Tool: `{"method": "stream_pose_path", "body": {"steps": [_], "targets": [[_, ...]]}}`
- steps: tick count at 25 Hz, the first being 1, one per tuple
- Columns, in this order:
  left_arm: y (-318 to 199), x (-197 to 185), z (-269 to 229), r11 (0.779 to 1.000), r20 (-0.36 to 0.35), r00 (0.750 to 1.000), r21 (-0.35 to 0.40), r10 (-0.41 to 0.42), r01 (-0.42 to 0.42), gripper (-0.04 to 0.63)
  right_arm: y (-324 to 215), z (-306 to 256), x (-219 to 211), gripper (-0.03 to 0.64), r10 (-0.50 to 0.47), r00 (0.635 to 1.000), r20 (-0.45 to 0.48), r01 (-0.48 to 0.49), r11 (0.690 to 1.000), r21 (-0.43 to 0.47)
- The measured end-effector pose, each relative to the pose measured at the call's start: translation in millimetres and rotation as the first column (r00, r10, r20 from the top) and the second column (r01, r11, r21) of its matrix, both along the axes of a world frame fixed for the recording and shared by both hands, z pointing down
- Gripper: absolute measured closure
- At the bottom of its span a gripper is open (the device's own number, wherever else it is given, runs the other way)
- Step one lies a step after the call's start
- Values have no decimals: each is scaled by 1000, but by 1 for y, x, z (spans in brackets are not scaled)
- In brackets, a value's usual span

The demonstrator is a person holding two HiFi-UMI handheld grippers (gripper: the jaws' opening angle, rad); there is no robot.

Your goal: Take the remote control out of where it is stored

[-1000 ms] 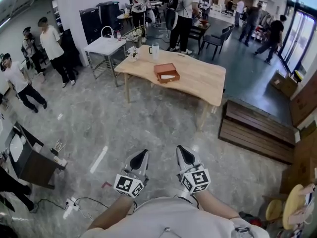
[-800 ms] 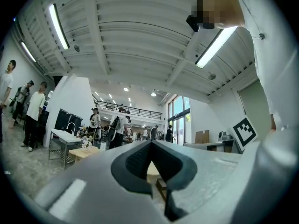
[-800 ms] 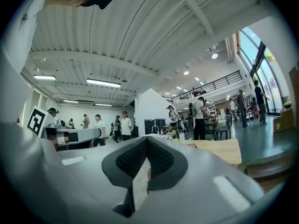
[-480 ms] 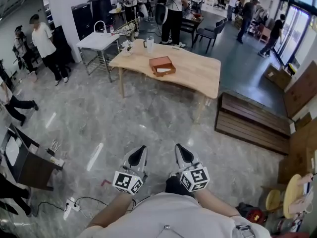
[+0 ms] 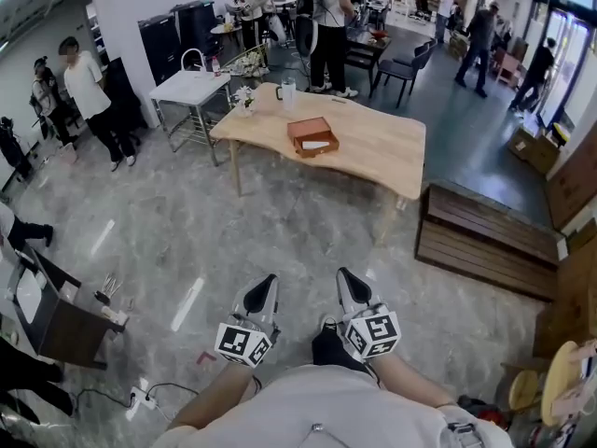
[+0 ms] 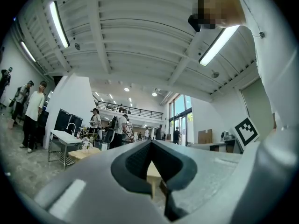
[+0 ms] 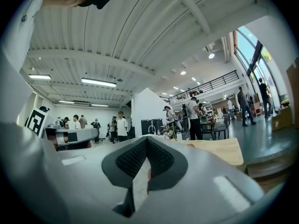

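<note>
Holding left gripper (image 5: 265,286) and right gripper (image 5: 347,280) low, fingers pressed together on nothing, well apart from bench (image 5: 382,149) bearing brown box (image 5: 312,136).

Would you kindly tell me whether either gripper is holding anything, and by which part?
Nothing is held. The left gripper and the right gripper are both shut with nothing between them.
</note>
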State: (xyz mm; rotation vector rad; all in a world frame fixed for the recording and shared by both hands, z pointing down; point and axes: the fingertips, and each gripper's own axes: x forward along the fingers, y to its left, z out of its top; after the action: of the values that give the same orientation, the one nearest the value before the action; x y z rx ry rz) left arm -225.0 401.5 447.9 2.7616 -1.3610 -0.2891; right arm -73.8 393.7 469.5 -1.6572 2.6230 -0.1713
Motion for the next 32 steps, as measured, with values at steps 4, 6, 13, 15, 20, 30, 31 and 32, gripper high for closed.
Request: {"method": "stream_pose_path", "body": {"steps": [4,6,13,15,20,30,31,32], "targets": [[-40,11,-2,1000,0,1000,2,-11,11,595,-42,-2,16,592,3,1000,7,-3,1000,9],[-58,17,-3,1000,-2,1000,2,-12,12,595,-62,-3,24,591,8,1000,9,-8,1000,8],[-127,48,-9,999,-1,1000,-15,-28,28,595,-132,-4,56,591,0,1000,15,0,1000,-15],[-145,56,-7,999,-2,999,-15,-32,32,595,-152,-5,64,591,-6,1000,16,7,1000,-18],[-194,79,-12,998,6,999,-22,-54,54,595,-204,-10,84,591,-30,999,28,30,999,-11],[-265,117,-15,996,12,996,-4,-90,90,595,-286,-10,118,591,-71,997,39,72,997,-9],[-270,118,-16,995,14,995,-4,-96,96,595,-292,-11,119,591,-76,996,38,76,997,-6],[-275,119,-17,995,16,994,-7,-104,104,595,-299,-11,120,591,-81,996,37,81,997,-5]]}}
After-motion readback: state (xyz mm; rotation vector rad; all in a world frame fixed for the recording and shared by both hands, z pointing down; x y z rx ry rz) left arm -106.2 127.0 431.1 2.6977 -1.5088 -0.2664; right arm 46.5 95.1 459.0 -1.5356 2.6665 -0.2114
